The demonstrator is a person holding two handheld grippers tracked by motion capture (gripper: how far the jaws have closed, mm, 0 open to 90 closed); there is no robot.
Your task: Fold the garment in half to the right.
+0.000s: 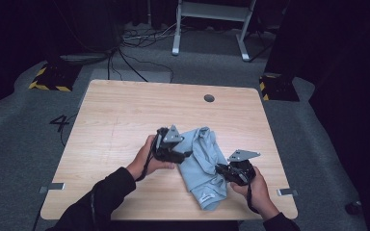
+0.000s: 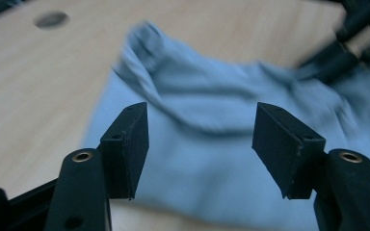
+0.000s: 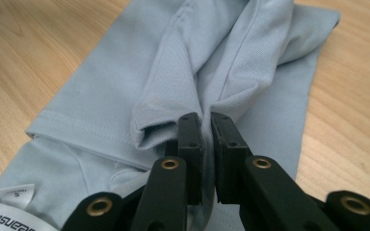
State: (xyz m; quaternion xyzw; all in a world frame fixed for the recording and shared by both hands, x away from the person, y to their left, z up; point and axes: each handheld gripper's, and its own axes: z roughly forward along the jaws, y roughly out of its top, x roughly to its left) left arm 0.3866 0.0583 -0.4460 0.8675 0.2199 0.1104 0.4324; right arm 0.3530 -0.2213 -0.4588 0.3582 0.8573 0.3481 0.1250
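A: Pinching a raised fold, the right gripper [image 3: 206, 126] had its jaws nearly closed on the shirt [image 3: 125, 86]; only a thin layer of cloth kept them apart. Why there?

B: Probably because a ridge of fabric gave the pads something to bite. The grip lay near the label [image 3: 17, 196], at the near end of the garment, so a pull from there would likely have dragged or lifted that end.

A: And the left gripper [image 1: 185, 154]?

B: Its jaws stood wide, holding nothing. The left gripper view placed the shirt's edge between and beyond them, so it seemed poised to take the opposite side. Whether the pads [image 2: 132, 144] touched the cloth could not be told.

A: Where did the shirt lie?

B: Crumpled on the table [image 1: 125, 110], right of centre and toward the near edge, between the two hands. Farther off was a round hole [image 1: 209, 98] in the tabletop, well apart from the cloth.
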